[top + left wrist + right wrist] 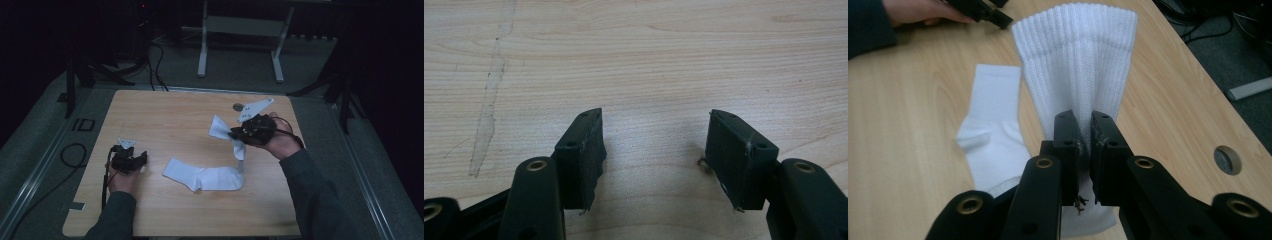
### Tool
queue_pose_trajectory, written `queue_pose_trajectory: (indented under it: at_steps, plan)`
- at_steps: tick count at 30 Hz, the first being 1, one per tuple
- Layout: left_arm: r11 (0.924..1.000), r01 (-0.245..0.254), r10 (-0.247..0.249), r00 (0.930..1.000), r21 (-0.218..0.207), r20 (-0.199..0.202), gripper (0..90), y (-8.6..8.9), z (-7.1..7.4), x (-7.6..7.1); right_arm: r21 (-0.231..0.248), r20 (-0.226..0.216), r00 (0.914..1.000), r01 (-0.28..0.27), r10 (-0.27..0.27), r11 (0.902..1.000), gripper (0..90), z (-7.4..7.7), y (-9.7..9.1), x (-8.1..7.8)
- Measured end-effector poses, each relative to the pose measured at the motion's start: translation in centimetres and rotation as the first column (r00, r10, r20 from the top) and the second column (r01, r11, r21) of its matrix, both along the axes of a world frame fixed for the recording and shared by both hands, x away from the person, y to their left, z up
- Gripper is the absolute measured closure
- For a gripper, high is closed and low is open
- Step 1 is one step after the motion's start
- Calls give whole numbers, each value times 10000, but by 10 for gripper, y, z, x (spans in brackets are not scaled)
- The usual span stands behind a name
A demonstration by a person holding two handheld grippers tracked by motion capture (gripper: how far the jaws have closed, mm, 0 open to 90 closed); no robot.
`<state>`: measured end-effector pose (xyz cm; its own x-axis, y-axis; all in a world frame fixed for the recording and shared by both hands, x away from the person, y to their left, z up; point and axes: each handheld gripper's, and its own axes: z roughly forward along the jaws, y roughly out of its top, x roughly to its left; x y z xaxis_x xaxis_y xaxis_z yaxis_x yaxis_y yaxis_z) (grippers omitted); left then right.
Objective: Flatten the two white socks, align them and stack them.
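Two white socks are on the wooden table point(165, 115). One sock point(202, 176) lies flat near the middle front and appears again as the flat sock point(993, 135) in the right gripper view. My right gripper point(234, 133) is shut on the other, ribbed sock point(223, 132) and holds it lifted, cuff toward the left, its lower end hanging down toward the flat sock. Up close, that ribbed sock point(1075, 65) is pinched between the right gripper point(1085, 131) jaws. My left gripper point(143, 159) rests at the front left, and this left gripper point(655, 150) stands open over bare wood.
A round cable hole point(237, 106) sits at the table's far edge, by the right hand. Cables point(75, 155) run off the left side. A white table frame point(240, 35) stands behind on the grey floor.
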<state>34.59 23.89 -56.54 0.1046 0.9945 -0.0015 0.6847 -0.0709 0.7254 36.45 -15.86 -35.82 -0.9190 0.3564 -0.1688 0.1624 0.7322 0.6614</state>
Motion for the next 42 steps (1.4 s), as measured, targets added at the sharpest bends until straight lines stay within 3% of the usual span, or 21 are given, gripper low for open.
queue_pose_trajectory:
  at_steps: [8,15,31,42]
  plan:
    - [10000,-7,7,10000,-12,0,407,0,0,0,257,-88,9994,-346,348,9991,823,4,-3,-17]
    - [10000,-4,4,10000,0,-5,407,0,0,0,166,-101,9980,-614,616,9980,822,2,-2,-30]
    - [10000,-1,1,10000,4,3,407,0,0,0,-223,-898,9912,-1000,976,9947,817,-51,25,-31]
    - [10000,11,-11,10000,3,2,406,0,0,0,-7,-1120,9878,-1087,1079,9941,815,-75,48,-29]
